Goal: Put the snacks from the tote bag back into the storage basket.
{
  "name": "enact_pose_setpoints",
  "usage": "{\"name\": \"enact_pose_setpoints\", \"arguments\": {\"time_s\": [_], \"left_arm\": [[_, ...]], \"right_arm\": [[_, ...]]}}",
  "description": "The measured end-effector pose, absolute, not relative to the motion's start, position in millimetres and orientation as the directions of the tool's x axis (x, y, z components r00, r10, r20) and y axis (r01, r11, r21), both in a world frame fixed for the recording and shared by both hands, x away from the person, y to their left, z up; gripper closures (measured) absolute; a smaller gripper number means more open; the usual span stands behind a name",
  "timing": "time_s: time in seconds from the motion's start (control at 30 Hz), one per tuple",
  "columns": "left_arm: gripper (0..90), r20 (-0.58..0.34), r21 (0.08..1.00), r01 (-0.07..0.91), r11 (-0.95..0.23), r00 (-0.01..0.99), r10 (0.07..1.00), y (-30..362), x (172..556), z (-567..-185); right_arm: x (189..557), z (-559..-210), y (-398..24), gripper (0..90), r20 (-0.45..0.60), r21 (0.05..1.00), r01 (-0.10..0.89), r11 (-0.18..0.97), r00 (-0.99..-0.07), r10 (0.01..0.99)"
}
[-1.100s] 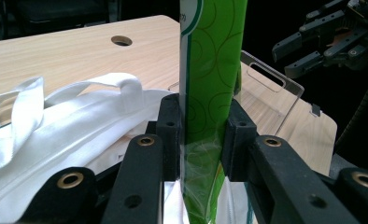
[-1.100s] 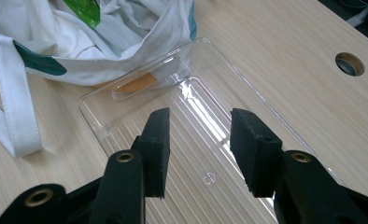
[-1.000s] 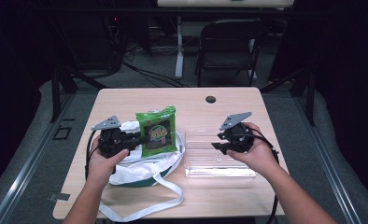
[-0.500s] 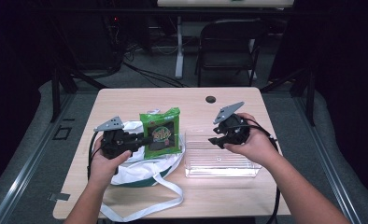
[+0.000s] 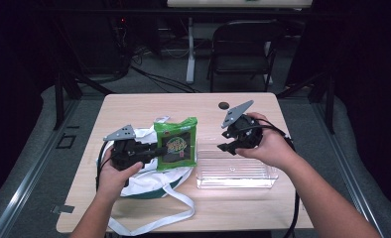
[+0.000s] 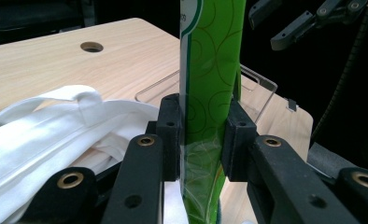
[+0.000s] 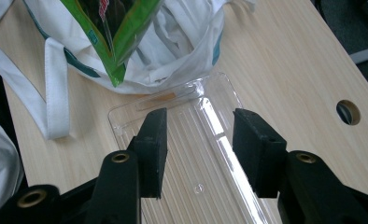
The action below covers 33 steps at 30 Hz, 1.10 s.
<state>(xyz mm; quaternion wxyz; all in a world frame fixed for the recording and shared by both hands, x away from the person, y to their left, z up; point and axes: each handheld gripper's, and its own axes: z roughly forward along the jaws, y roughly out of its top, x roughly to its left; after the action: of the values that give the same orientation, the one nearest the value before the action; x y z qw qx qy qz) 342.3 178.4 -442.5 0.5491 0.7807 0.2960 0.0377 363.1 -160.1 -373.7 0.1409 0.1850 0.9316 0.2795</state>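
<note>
We see the green packet (image 5: 176, 145) held clear of the table (image 5: 134, 106), upright over the right side of the white bag (image 5: 151, 178) and just left of the clear tray (image 5: 235, 173). Its long axis runs up and down: the sealed top edge points up, the bottom corner hangs toward the bag, and its printed face shows in the high view. In the left gripper view we look at the packet (image 6: 210, 93) edge-on, rising straight up between the jaws.

The left gripper (image 5: 156, 151) reaches the packet from its left, with both pads (image 6: 170, 135) pressed flat against the lower part of the packet, so it is clamped on it.

To the packet's right we see the right gripper (image 5: 226, 144) raised above the tray's left end, apart from the packet. Its jaws stand parted with nothing between them, and they have just been opening; through the gap, in the right gripper view, we see the ribbed tray (image 7: 210, 154) below, with the packet's corner (image 7: 116, 42) and the bag (image 7: 182, 42) beyond it.
</note>
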Motion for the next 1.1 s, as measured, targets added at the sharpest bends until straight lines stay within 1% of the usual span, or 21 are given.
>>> {"name": "enact_pose_setpoints", "arguments": {"time_s": [0.3,0.43,0.67,1.1], "left_arm": [[72.9,-0.283,0.874,0.431,-0.224,0.827,0.486,173,341,-445],[72.9,-0.286,0.874,0.431,-0.225,0.830,0.479,171,341,-446],[72.9,-0.289,0.870,0.434,-0.234,0.833,0.471,167,341,-447],[72.9,-0.290,0.869,0.432,-0.242,0.840,0.458,160,340,-449]], "right_arm": [[361,-360,-152,50.4,-0.173,0.571,0.224,0.790,-0.907,0.383],[360,-353,-148,47.6,-0.197,0.554,0.196,0.809,-0.913,0.357],[361,-344,-145,44.0,-0.230,0.546,0.168,0.821,-0.912,0.340],[363,-334,-136,41.3,-0.259,0.533,0.130,0.836,-0.915,0.308]]}}
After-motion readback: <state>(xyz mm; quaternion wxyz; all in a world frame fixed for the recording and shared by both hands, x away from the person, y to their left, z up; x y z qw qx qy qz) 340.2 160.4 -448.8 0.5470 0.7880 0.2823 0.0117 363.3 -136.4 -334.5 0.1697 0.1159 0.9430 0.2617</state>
